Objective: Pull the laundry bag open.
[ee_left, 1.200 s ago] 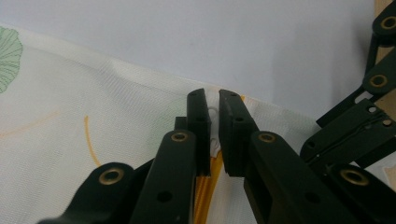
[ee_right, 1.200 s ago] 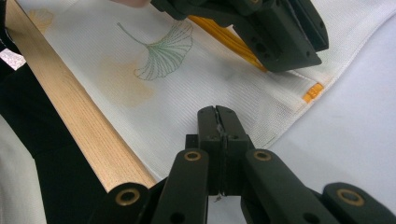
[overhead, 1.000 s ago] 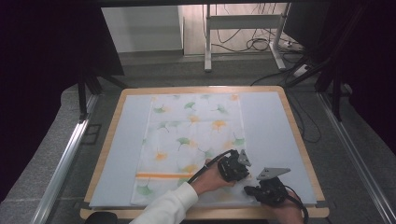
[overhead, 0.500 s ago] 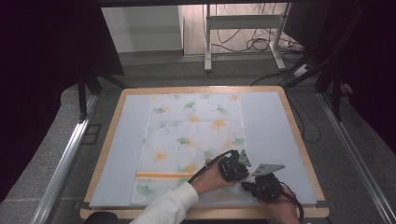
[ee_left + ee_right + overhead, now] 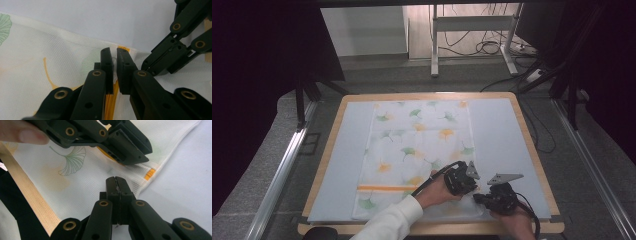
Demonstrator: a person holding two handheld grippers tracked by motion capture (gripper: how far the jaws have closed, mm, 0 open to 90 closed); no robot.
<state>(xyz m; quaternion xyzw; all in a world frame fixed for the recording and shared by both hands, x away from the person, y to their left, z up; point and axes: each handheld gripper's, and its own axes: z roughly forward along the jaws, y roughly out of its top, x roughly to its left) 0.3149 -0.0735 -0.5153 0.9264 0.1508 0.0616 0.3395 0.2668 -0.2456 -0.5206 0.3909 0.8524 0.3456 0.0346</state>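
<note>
A white cloth point(image 5: 422, 145) printed with green and yellow ginkgo leaves lies flat on the pale blue mat point(image 5: 502, 135); an orange stripe point(image 5: 384, 188) crosses its near end. Both grippers meet at the cloth's near right edge. My left gripper point(image 5: 473, 191) is shut on the cloth point(image 5: 62, 50), pinching the fabric where the stripe point(image 5: 111, 100) meets the hem. My right gripper point(image 5: 478, 197) is shut on the cloth's hem point(image 5: 82, 187) just nearer the person, and a thin sliver of white fabric shows between its pads. The two sets of jaws point toward each other, close together but apart.
The mat sits in a wooden-rimmed tabletop point(image 5: 539, 165) whose near edge point(image 5: 30, 202) runs just behind the grippers. A white-sleeved forearm point(image 5: 397, 220) reaches in from the bottom. Metal rails point(image 5: 282, 170) flank the table, and cables lie on the floor beyond point(image 5: 492, 47).
My right gripper has edged a little away from the person, closer to the left gripper at the cloth's edge. The left gripper and the cloth have stayed put.
</note>
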